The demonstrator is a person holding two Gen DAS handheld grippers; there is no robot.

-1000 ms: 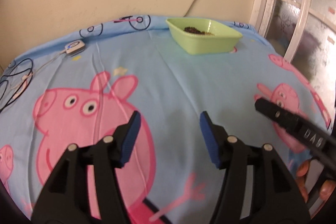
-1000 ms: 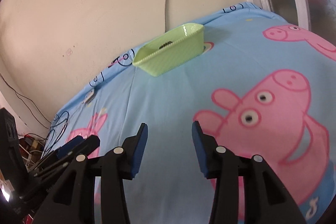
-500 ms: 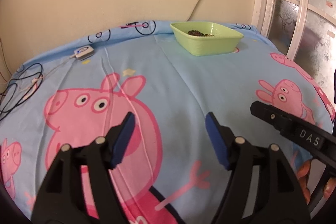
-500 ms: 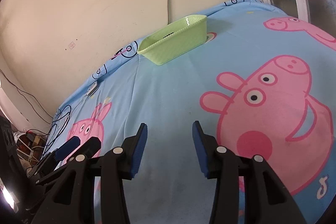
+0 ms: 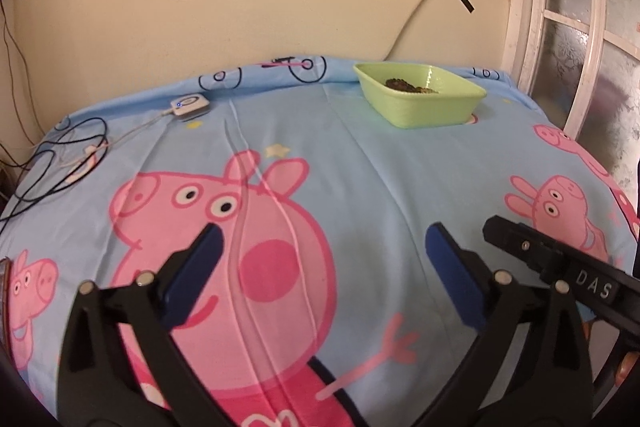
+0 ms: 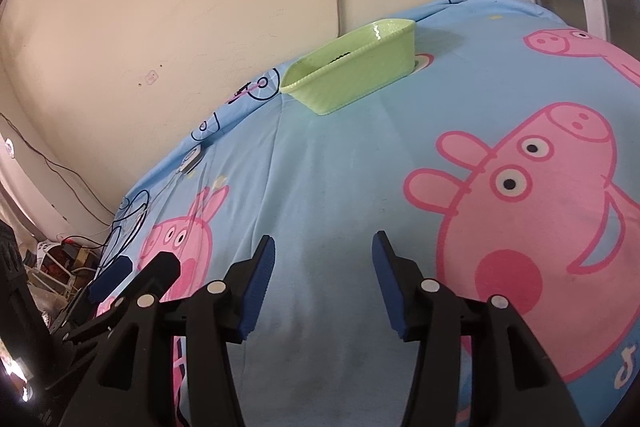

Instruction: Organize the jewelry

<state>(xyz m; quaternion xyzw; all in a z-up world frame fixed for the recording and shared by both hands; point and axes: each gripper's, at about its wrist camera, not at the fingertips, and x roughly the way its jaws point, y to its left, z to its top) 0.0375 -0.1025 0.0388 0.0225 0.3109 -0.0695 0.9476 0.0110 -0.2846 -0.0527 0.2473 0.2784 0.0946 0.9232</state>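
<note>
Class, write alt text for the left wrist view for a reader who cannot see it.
The open, empty left gripper hovers over a blue cartoon-pig sheet. Near the far wall sits a green tray holding dark beads; the right gripper's tip enters at right.

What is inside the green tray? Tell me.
The green tray holds a small dark beaded clump, likely jewelry, near its far wall. Its near wall hides the floor in front; individual pieces cannot be told.
</note>
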